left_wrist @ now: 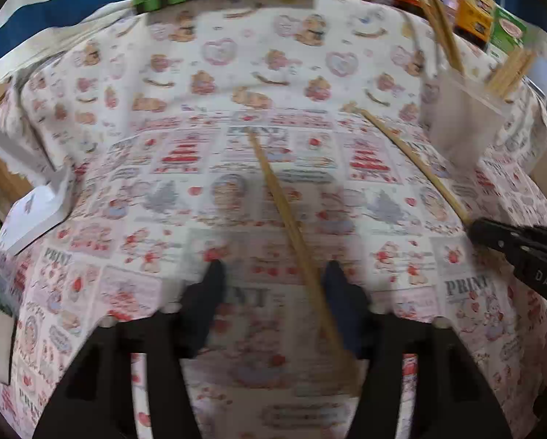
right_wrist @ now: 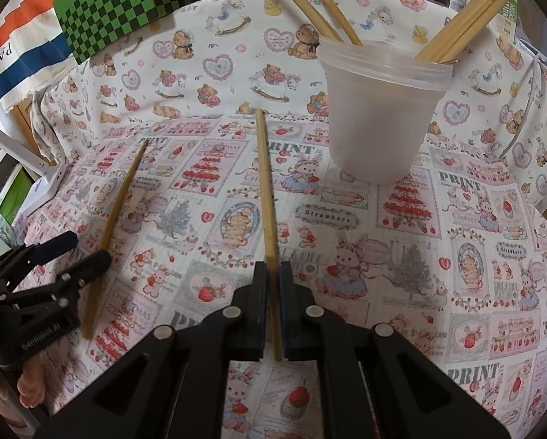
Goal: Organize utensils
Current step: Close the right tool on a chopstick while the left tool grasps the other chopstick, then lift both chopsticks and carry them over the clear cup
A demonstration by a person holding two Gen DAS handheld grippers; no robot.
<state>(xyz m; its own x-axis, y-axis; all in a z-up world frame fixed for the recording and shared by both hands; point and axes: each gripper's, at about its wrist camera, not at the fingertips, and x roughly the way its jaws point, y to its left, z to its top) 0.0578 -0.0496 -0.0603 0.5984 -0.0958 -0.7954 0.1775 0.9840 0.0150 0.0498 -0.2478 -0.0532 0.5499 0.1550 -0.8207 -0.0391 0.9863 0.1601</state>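
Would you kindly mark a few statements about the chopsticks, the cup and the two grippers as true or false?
1. The right gripper is shut on a chopstick. True.
2. The plastic cup lies on its side. False: it stands upright on the tablecloth.
3. Chopsticks already stand in the cup. True.
4. The left gripper has a spoon between its fingers. False: a chopstick runs between them, and the fingers look apart, not clamped.
5. The cup is opaque black. False: it is cloudy, translucent white.
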